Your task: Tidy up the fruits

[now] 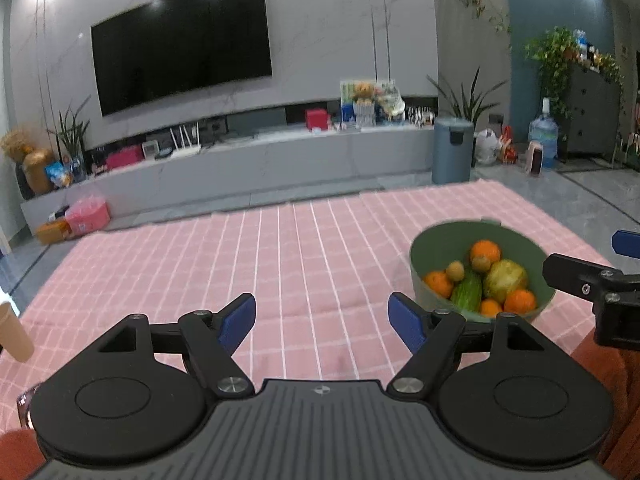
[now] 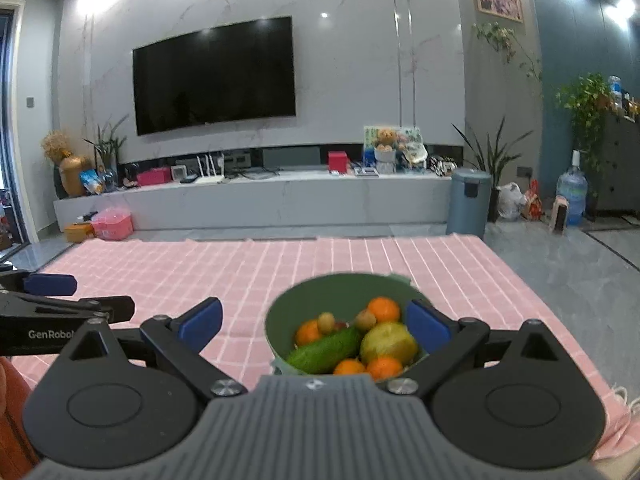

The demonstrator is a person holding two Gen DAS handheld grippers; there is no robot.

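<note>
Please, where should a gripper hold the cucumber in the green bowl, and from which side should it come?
Probably across the middle of the cucumber, coming from above. It lies slanted on top of the other fruit in the green bowl, so its long upper side is exposed, while oranges and the bowl wall crowd both ends. The jaws should close across its narrow width. The right gripper is open and nearest.

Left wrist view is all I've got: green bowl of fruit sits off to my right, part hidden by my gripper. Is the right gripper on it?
Observer: No. The right gripper is open, its blue fingertips not pressing on the round green bowl.
Operator: What's at the bowl's near side?
Observer: A long green cucumber lies across the front, with small orange citrus fruits beside it.
Operator: Anything else on the cloth past the bowl?
Observer: Nothing that shows; the pink checked tablecloth looks bare to its far edge.
</note>
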